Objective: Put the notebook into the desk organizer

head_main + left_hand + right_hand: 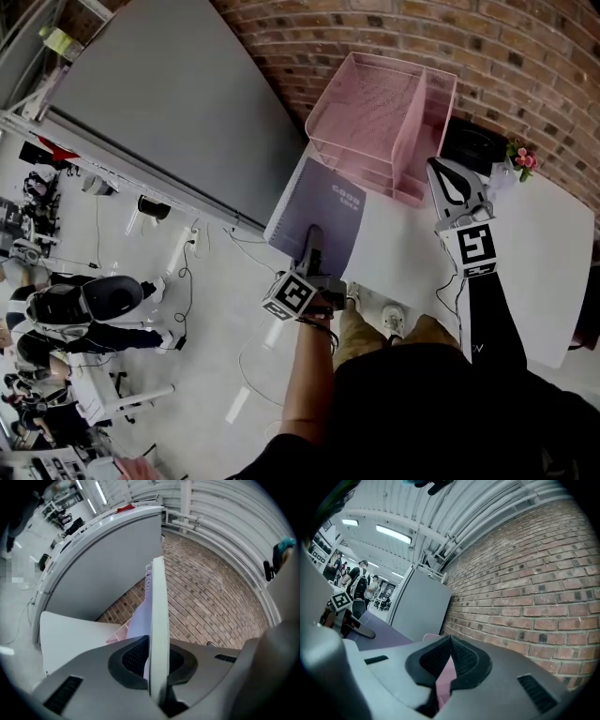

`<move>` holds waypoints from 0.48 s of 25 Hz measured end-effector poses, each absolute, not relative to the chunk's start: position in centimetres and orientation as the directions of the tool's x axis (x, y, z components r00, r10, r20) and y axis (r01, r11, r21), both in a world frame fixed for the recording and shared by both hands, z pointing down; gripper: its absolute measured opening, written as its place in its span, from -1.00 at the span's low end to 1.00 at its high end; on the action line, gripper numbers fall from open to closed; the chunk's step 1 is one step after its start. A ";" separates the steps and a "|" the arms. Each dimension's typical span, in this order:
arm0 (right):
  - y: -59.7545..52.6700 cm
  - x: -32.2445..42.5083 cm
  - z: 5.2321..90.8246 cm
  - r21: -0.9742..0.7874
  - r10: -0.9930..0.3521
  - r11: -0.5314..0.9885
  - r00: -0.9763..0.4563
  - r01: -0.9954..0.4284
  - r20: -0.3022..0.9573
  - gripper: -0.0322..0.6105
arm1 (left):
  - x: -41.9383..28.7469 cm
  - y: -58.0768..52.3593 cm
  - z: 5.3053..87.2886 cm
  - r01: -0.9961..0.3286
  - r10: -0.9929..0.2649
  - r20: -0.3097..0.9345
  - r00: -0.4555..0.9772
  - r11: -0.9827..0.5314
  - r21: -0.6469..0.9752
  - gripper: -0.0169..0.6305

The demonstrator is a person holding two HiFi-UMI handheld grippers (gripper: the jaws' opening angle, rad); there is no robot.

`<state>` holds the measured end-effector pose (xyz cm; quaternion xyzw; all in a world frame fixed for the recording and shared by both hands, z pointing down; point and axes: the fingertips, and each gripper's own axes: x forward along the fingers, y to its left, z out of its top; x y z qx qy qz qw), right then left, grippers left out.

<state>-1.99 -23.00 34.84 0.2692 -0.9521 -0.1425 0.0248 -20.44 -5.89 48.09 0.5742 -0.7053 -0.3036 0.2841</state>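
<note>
**A:** Where is the lilac spiral-bound notebook (323, 202) just now?

**B:** In the left tool (313, 234). Its jaws are clamped on the notebook's near short edge, and in the left gripper view the cover runs edge-on straight out between the pads. It looks lifted clear of the white bench (544, 234), hanging partly past the bench's left edge.

**A:** And the pink wire-mesh desk organizer (375, 112)?

**B:** In the head view it lies at about one o'clock from the left tool, against the brick wall. The notebook's long axis runs from seven to one o'clock, so its free end already points at the organizer's stacked trays. That far corner is just beside the lowest tray's front. I cannot tell whether they touch.

**A:** What about the right tool (439, 171)?

**B:** Its jaws are closed tip to tip with nothing held. Only the organizer's pink shows through the gap below the tips. It sits at the organizer's right front corner, at about three o'clock from the notebook.

**A:** So which arm does the work?

**B:** The left, I judge. It has the notebook and the straight line in, so a push along that axis towards one o'clock should do. The risk is the leading corner catching on the mesh.
</note>
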 end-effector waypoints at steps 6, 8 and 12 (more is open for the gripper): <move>-23.3 -2.3 35.7 0.306 -0.523 0.812 -0.853 -0.497 0.000 -0.83 | -20.9 -6.5 50.7 -0.518 -0.978 0.064 -0.199 0.161 0.840 -0.82; -23.3 -2.3 35.9 0.308 -0.525 0.811 -0.851 -0.497 0.008 -0.83 | -20.9 -6.9 51.7 -0.463 -0.979 0.059 -0.196 0.146 0.874 -0.82; -23.5 -2.3 36.4 0.318 -0.539 0.803 -0.842 -0.504 0.026 -0.83 | -21.0 -7.5 54.0 -0.351 -0.981 0.062 -0.184 0.125 0.928 -0.82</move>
